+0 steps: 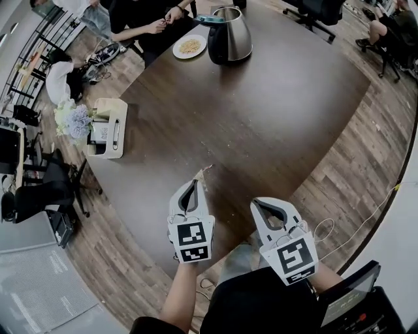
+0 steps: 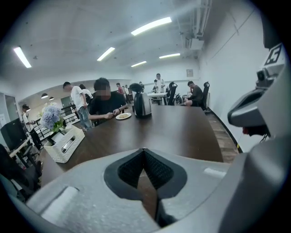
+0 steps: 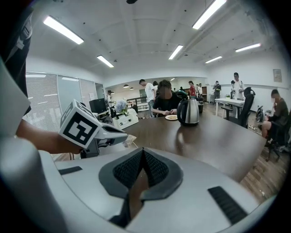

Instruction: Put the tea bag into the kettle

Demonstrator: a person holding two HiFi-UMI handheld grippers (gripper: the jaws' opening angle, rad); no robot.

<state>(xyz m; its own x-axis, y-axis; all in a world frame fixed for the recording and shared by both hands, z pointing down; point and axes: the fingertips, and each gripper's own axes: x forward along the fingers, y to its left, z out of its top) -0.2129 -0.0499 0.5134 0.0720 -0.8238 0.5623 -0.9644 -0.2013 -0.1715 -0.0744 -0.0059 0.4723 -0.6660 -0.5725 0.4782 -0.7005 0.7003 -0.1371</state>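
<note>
A steel kettle [image 1: 230, 34] [image 2: 141, 106] [image 3: 188, 111] stands at the far side of the dark round table [image 1: 261, 117], its lid tipped up. Close to the near edge my left gripper [image 1: 196, 183] [image 2: 143, 152] is shut on a small pale tea bag [image 1: 202, 174] [image 3: 127, 141], whose string pokes out past the tips. My right gripper [image 1: 264, 203] [image 3: 142, 151] hovers beside it on the right, shut with nothing in it. Both are far from the kettle.
A white plate of food [image 1: 189, 46] sits left of the kettle, with a seated person's hands [image 1: 160, 25] behind it. A cream tissue box [image 1: 108, 128] and pale flowers [image 1: 72, 121] occupy the table's left edge. Office chairs [image 1: 313, 13] stand beyond.
</note>
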